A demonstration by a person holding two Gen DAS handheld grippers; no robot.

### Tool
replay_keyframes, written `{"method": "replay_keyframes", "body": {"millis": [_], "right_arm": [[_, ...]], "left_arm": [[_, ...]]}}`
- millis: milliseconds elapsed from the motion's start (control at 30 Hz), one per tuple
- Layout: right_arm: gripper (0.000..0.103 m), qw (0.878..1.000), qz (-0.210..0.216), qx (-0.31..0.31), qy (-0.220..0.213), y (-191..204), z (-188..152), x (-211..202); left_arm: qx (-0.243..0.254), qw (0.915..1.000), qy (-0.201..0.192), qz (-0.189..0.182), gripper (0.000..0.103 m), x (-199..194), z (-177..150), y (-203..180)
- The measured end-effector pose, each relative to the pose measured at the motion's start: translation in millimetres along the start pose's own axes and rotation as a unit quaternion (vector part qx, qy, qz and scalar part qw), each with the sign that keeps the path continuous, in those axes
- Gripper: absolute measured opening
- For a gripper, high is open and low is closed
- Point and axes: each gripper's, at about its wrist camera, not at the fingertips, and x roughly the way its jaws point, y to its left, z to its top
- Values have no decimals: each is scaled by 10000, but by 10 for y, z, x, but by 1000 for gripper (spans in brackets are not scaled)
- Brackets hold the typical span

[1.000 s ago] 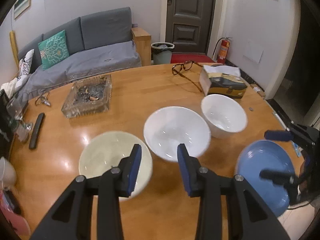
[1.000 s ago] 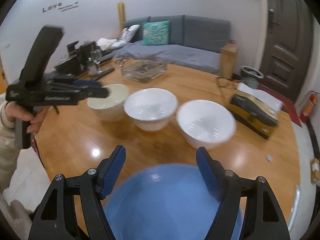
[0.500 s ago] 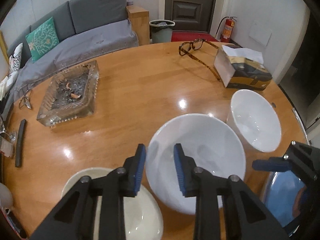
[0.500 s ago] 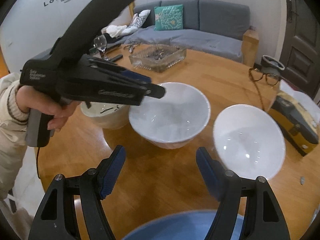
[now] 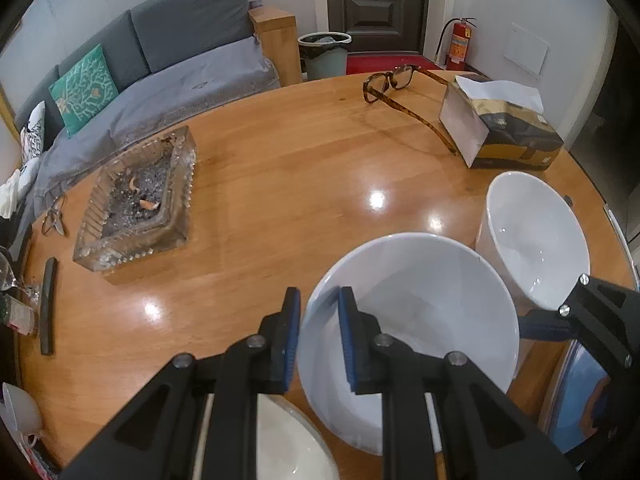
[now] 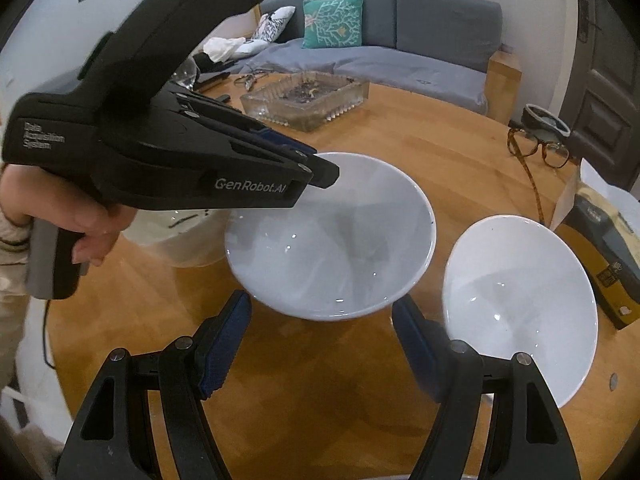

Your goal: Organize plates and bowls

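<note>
My left gripper point(image 5: 319, 336) is shut on the near rim of the middle white bowl point(image 5: 416, 312), one finger inside and one outside. The bowl is tilted and looks lifted a little off the round wooden table point(image 5: 280, 184). It also shows in the right wrist view point(image 6: 332, 236) under the left gripper point(image 6: 316, 168). A cream bowl point(image 5: 288, 444) lies below my left gripper. A second white bowl point(image 5: 532, 236) stands to the right. A blue plate point(image 5: 580, 408) shows at the right edge. My right gripper point(image 6: 320, 344) is open and empty, between the two white bowls' near sides.
A glass ashtray point(image 5: 140, 196) stands at the left of the table. Glasses point(image 5: 396, 84) and a tissue box point(image 5: 504, 132) lie at the far right. A remote point(image 5: 48, 308) lies at the left edge. A grey sofa point(image 5: 160, 52) is behind.
My left gripper came forward over the middle white bowl and shut on its rim; the bowl has tipped up. My right gripper moved forward past the blue plate and stayed open.
</note>
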Motion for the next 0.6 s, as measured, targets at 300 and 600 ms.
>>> {"method": "replay_keyframes", "body": {"millis": [300, 600], "right_arm": [[73, 9999, 36, -108, 102, 13, -130, -121], [75, 9995, 87, -225, 215, 43, -375, -326]], "left_arm": [[290, 9995, 37, -104, 16, -146, -209, -200], [561, 9973, 122, -469, 20, -260, -377, -389]]}}
